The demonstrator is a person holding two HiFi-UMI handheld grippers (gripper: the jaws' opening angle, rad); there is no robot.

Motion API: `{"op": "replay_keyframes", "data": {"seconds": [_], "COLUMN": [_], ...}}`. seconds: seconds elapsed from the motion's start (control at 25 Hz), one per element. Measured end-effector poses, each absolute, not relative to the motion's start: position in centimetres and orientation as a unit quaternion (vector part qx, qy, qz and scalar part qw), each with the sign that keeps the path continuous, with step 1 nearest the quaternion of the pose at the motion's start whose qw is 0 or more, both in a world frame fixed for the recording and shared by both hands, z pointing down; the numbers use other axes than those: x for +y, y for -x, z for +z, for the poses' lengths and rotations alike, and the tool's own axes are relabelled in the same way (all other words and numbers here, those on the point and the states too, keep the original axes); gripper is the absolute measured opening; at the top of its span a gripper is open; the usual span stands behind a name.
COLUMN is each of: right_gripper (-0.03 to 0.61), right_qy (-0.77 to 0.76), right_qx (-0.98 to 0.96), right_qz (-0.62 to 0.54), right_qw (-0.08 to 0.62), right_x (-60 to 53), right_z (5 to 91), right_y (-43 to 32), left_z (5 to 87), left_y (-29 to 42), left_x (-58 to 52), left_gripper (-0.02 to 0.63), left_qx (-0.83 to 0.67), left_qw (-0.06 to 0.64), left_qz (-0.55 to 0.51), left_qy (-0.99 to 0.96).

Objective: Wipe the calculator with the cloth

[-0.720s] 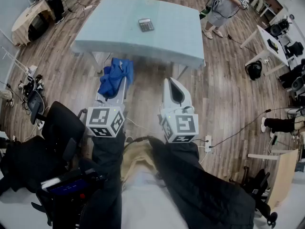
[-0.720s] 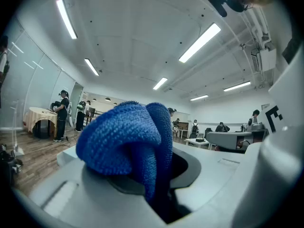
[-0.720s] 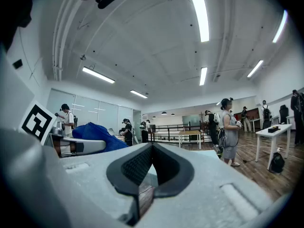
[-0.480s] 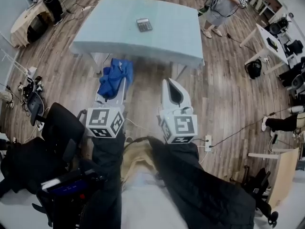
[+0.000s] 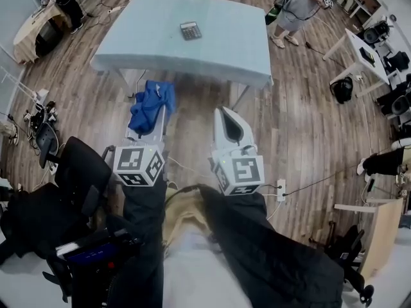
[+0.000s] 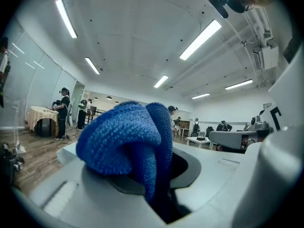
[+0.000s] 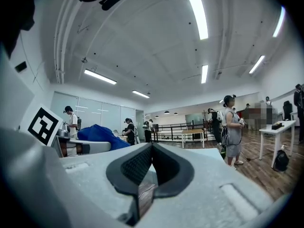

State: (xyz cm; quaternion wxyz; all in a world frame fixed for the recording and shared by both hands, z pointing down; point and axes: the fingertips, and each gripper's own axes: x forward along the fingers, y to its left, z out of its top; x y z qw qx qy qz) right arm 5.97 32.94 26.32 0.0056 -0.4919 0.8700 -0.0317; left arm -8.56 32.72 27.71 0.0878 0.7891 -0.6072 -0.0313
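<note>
A dark calculator (image 5: 190, 30) lies on the far part of a pale blue-green table (image 5: 225, 50), well ahead of both grippers. My left gripper (image 5: 153, 106) is shut on a bunched blue cloth (image 5: 151, 103), which spills over its jaws; the cloth (image 6: 127, 141) fills the middle of the left gripper view. My right gripper (image 5: 228, 115) is shut with nothing between its jaws, whose dark pads (image 7: 137, 165) meet at the tips. Both grippers hang over the wooden floor, short of the table's near edge. From the right gripper view the cloth (image 7: 97, 136) shows at the left.
A black office chair (image 5: 70, 172) stands at my left. Cables and a power strip (image 5: 280, 190) lie on the floor to the right. A person (image 5: 298, 5) stands by the table's far right corner. White desks (image 5: 359, 53) line the right side.
The table and calculator have slid slightly left and up in the head view. Both grippers have shifted a little forward and left, the cloth still held.
</note>
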Motion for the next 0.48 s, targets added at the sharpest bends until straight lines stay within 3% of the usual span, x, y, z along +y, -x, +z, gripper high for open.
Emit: {"op": "replay_keyframes", "data": {"seconds": [0.48], "right_gripper": [0.0], "right_qy": [0.491], "right_qx": [0.869], "right_qz": [-0.057], "right_qw": [-0.03], "right_x": [34.8], "right_z": [31.3], "right_y": [-10.5], "left_z": [31.6], "left_y": [5.7], "left_x": [33.9], "left_gripper": [0.071], "left_qx": [-0.615], "left_qw": [0.108], "left_qz": [-0.024], "left_qy": [-0.781]}}
